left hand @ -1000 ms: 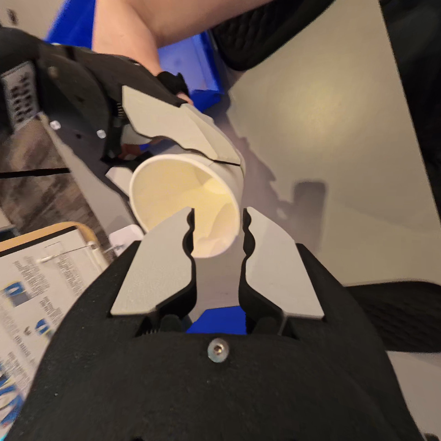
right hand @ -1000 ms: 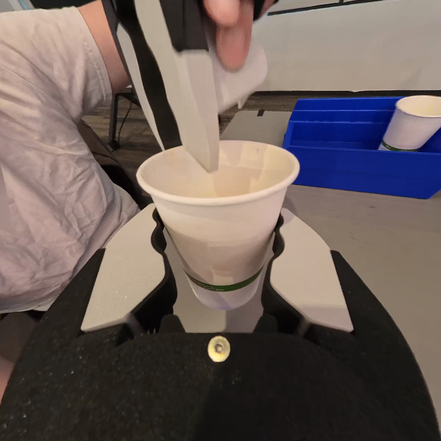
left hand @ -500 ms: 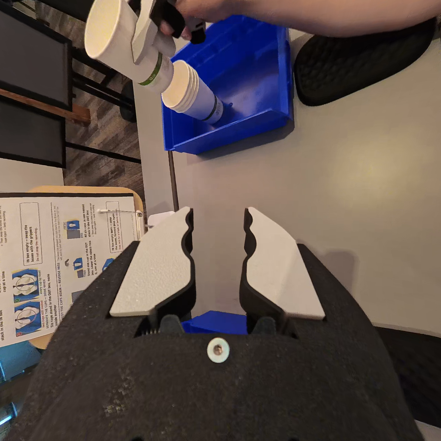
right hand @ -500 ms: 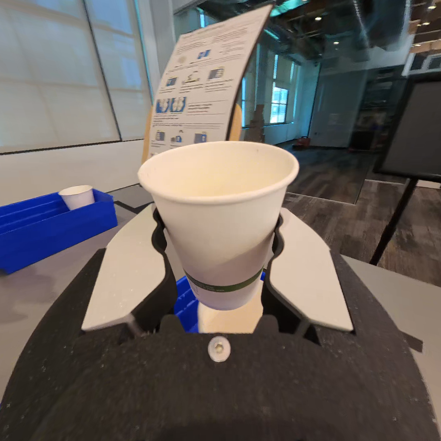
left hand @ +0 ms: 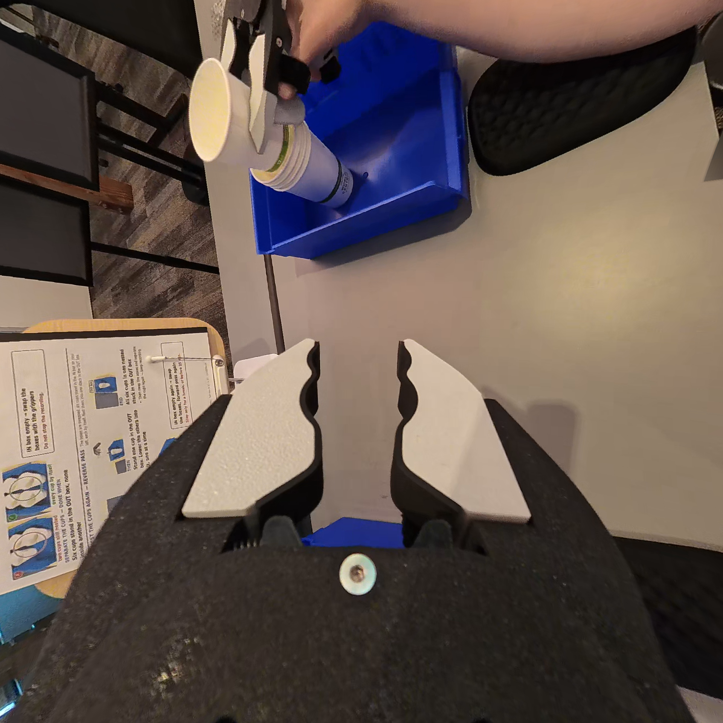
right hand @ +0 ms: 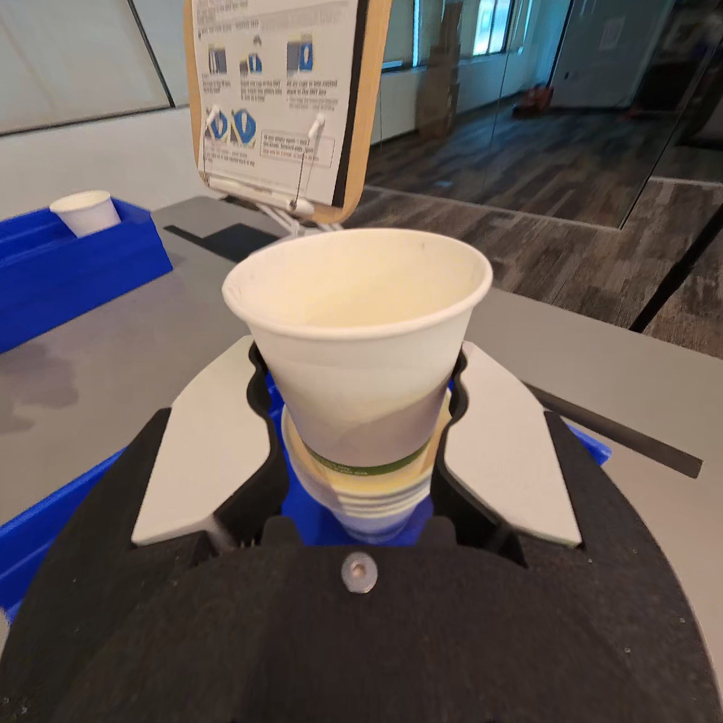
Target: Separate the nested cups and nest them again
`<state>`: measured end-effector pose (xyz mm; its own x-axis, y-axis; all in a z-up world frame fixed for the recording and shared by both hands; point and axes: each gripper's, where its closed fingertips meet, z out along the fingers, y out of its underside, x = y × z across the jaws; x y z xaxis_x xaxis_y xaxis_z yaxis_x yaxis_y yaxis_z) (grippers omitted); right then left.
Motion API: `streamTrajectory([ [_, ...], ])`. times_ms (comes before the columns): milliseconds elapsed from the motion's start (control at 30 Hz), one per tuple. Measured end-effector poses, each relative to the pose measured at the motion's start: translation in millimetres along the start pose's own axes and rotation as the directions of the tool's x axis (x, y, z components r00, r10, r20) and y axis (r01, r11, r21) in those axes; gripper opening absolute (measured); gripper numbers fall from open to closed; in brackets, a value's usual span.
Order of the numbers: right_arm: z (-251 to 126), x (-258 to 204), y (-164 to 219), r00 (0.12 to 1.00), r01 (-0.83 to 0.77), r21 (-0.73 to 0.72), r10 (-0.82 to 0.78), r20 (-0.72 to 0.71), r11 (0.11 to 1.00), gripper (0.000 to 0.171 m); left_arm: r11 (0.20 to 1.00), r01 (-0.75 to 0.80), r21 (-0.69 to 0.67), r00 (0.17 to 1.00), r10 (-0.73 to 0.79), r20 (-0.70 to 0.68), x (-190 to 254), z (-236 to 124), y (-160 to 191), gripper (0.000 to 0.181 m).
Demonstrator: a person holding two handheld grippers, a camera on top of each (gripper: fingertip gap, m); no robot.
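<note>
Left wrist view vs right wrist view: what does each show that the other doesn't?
Only the left wrist view: the open, empty left gripper, the person's hand on the right gripper, and black mesh chair parts.

Only the right wrist view: a second blue bin with a lone paper cup standing in it, and glass walls behind.

Both: the right gripper shut on a paper cup with its base entering the nested stack in the blue bin, the instruction board and the grey table.

There were two grippers, two blue bins, one instruction board, and one table.
</note>
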<state>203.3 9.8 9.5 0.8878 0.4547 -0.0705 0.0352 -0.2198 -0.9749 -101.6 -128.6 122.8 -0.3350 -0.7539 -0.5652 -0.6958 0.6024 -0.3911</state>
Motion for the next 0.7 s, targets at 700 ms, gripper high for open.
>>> streamTrajectory([
  [700, -44.4, -35.2, -49.2, 0.975, 0.218, -0.006, -0.218, -0.044, 0.976, 0.097, 0.631, 0.519, -0.577, 0.855, -0.378, 0.356, -38.4, -28.2, 350.0, 0.042],
])
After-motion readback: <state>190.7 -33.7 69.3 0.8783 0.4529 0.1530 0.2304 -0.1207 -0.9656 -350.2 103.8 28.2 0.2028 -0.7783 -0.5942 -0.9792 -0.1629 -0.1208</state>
